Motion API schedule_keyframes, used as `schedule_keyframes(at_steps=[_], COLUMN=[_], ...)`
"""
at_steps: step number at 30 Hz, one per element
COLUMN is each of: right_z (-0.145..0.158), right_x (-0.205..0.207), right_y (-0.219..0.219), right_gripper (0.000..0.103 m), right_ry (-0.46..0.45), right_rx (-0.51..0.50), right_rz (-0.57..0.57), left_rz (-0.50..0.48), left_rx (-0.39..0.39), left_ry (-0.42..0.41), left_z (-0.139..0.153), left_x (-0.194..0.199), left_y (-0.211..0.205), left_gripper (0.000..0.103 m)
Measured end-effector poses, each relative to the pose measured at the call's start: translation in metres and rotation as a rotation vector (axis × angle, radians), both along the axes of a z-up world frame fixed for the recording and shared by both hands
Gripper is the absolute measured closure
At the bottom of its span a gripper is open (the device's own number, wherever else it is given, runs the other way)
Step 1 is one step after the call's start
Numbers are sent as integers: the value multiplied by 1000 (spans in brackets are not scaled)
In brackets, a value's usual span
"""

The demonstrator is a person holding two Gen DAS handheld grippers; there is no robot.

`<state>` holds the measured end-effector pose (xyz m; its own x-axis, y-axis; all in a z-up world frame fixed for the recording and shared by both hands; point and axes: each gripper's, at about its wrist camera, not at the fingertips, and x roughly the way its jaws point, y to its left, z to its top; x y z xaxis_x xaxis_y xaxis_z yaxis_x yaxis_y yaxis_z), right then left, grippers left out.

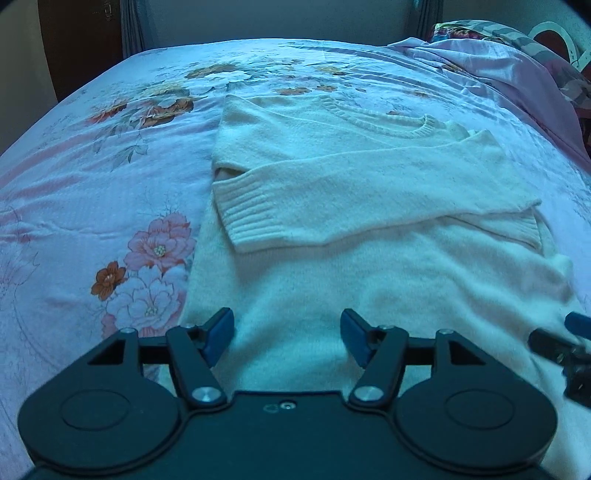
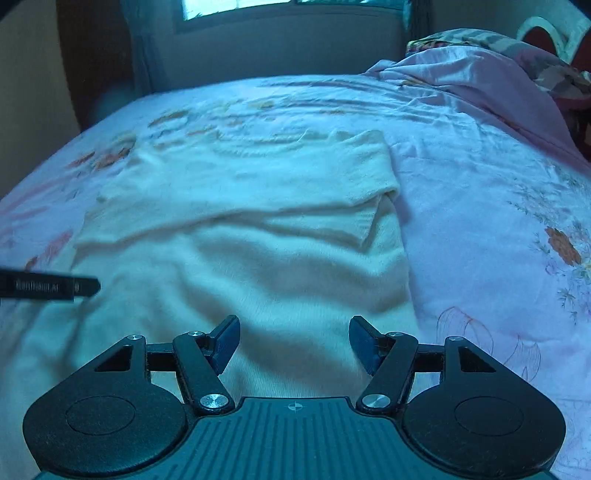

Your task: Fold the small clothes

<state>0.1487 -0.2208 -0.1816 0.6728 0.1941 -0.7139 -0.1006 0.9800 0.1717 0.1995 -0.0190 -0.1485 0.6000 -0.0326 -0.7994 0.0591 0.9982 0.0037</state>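
- Both tongs are seen with jaws parted and nothing between the pads: the left gripper (image 1: 287,338) is held low over the lower body of the white sweater (image 1: 369,236), the right gripper (image 2: 293,343) over the same garment near its right edge.
- The sweater is spread on the bed, collar (image 1: 417,129) at the far end, both sleeves already laid across the chest, the upper one ending in a ribbed cuff (image 1: 240,206) at the left side.
- If only the top layer of knit is pinched at the hem, the body could be lifted unevenly and the crossed sleeves dragged out of place.
- Fluffy, soft fabric may be let slip from narrow pads, so a shallow bite could be lost mid-fold.
- With the two tongs close together, a collision is judged possible.
- A floral bedsheet (image 1: 110,184) serves as the surface; being loose and rippled, it could be caught along with the hem.
- Rumpled pink bedding (image 2: 480,85) is piled at the far right, and a window (image 2: 240,5) is seen beyond the bed.
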Motion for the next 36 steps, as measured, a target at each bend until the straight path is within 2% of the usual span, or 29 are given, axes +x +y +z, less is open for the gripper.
schedule_keyframes(at_steps=[2, 5, 7, 9, 12, 16, 19, 27, 29, 31, 36], right_z=[-12, -6, 0, -8, -15, -5, -15, -16, -10, 1, 16], right_x=[-14, -30, -47, -61, -82, -103, -116, -150, -153, -148, -110], right_y=[6, 1, -2, 0, -1, -6, -5, 0, 2, 1, 26], right_gripper=[38, 38, 38, 38, 38, 38, 38, 38, 38, 38, 38], right_ry=[-6, -18, -64, -32, -64, -88, -77, -55, -72, -116, -128], right_rx=[-52, -26, -1, -34, -62, -21, -34, -69, -75, -23, -12], right_rz=[35, -4, -8, 24, 39, 24, 50, 133, 148, 125, 145], left_rz=[-10, -21, -37, -44, -43, -44, -67, -103, -104, -110, -112], left_rx=[8, 3, 8, -5, -8, -27, -3, 34, 42, 19, -33], left_ry=[-1, -4, -8, -8, -13, -7, -25, -40, -42, -57, -85], left_z=[-2, -2, -1, -2, -2, -1, -3, -6, -1, 7, 14], left_x=[-11, -32, -46, -60, -81, -105, -122, -157, -161, -160, -136], left_y=[0, 1, 2, 5, 7, 9, 7, 9, 9, 7, -8], left_gripper=[41, 40, 39, 38, 37, 36, 36, 36, 36, 37, 37])
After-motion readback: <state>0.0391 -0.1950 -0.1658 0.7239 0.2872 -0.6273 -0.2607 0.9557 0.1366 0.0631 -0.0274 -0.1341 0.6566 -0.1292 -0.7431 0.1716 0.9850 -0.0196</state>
